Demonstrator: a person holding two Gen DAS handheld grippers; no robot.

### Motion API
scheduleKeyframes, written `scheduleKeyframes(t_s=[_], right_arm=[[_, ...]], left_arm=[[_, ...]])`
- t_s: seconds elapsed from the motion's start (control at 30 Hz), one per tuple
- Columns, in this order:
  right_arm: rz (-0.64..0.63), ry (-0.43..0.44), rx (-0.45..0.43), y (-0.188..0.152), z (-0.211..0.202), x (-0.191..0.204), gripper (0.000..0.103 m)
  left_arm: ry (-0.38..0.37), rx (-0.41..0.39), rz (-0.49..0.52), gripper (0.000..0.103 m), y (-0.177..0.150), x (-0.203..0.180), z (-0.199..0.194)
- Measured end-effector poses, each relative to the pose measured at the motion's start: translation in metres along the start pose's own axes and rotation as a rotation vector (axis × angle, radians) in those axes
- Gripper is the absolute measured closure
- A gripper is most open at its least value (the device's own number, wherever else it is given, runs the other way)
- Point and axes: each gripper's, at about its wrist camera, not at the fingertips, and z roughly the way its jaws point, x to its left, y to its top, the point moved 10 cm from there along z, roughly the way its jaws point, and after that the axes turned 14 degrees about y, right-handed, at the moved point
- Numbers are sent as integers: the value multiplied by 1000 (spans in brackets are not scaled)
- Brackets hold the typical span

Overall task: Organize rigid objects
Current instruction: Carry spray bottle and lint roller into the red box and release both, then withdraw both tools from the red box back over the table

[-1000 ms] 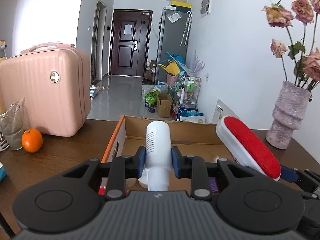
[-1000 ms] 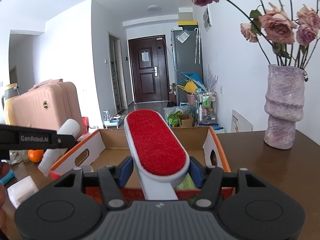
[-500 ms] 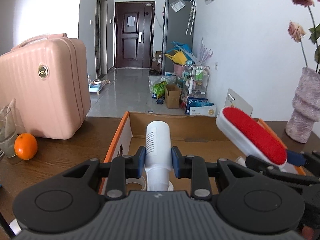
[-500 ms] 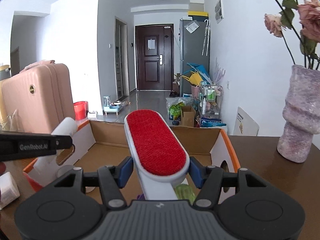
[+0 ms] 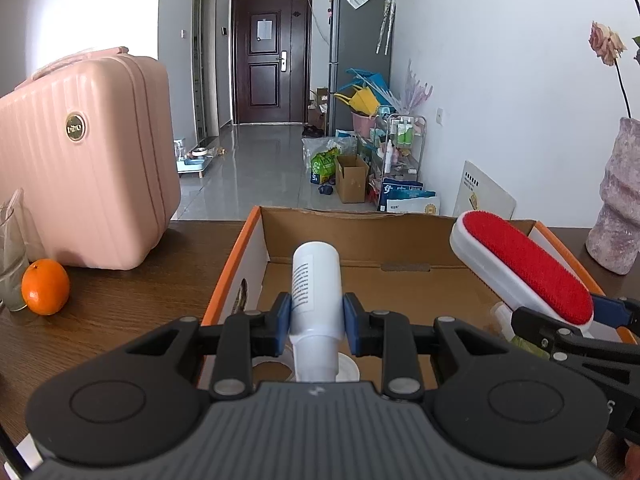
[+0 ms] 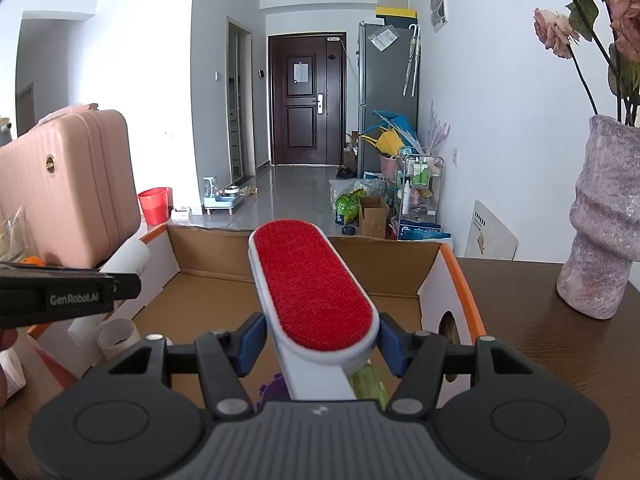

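Observation:
My left gripper (image 5: 316,322) is shut on a white plastic bottle (image 5: 317,280) with a printed label, held over the left part of an open cardboard box (image 5: 360,232) with orange-and-white sides. My right gripper (image 6: 316,346) is shut on a white lint brush with a red pad (image 6: 312,284), held over the same box (image 6: 208,240). From the left wrist view the brush (image 5: 528,268) shows at the right; from the right wrist view the bottle (image 6: 128,254) shows at the left. A tape roll (image 6: 116,334), a purple item (image 6: 274,390) and a green item (image 6: 368,384) lie in the box.
A pink suitcase (image 5: 80,168), an orange (image 5: 45,287) and a glass (image 5: 12,248) stand left of the box on the brown table (image 5: 140,292). A mauve vase (image 6: 604,220) with dried roses stands at the right. Beyond the table, a hallway has a fridge and floor clutter.
Both grippers have come forward and lower over the box with their loads; the box now fills more of both views. Neither grip has changed.

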Motion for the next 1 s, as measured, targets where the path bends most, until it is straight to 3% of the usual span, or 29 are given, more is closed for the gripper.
scheduleKeyframes(t_s=[0.2,0.3,0.4,0.47,0.5,0.73,0.83,0.9,1.0], right_arm=[[3,-8,6,1,2,0,44],[8,-7,10,1,3,-1,43],[0,-21,-2,4,0,-1,41],[-3,-23,-18,6,-4,-1,30],[-3,-29,-29,7,-6,-1,24],[7,-41,-42,7,-9,-4,11],[10,-36,-42,7,-10,-4,8],[11,-40,-44,6,-11,-4,1],[10,-46,-49,6,-12,-3,0]], left_arm=[[-9,10,12,74,0,-2,2],[-3,8,13,69,0,0,3],[5,1,7,50,0,1,1],[15,-13,2,33,2,3,-1],[21,-21,-3,30,4,5,-3],[55,-50,-29,4,8,12,-10],[61,-52,-37,1,9,14,-11],[70,-50,-42,0,9,16,-11],[72,-52,-45,0,11,18,-11]])
